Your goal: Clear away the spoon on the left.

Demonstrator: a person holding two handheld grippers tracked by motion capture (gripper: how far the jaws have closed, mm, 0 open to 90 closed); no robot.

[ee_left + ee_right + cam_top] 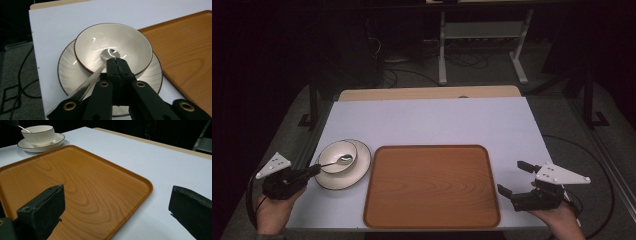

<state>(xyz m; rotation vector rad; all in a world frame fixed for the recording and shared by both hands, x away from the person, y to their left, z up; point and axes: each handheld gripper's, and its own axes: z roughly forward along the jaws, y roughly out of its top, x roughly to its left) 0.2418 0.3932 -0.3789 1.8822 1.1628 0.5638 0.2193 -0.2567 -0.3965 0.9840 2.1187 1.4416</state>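
The bench (427, 120) carries a bare tray (432, 185) at its near edge. A bowl (338, 156) sits on a plate (343, 164) by the near-left corner. Right gripper (512, 177) gapes empty. Left gripper (314, 169) is clamped on the spoon (336, 161) resting in the bowl; a crooked lift could tip the bowl.

L gripper (314, 170) jaws pressed together, R gripper (512, 177) jaws spread wide; both hand-held, pointing inward.

The tray (432, 187) looks like matt, grained wood; the bowl (113, 47) and plate (70, 72) are glossy glazed ceramic; the spoon (87, 83) is shiny metal.
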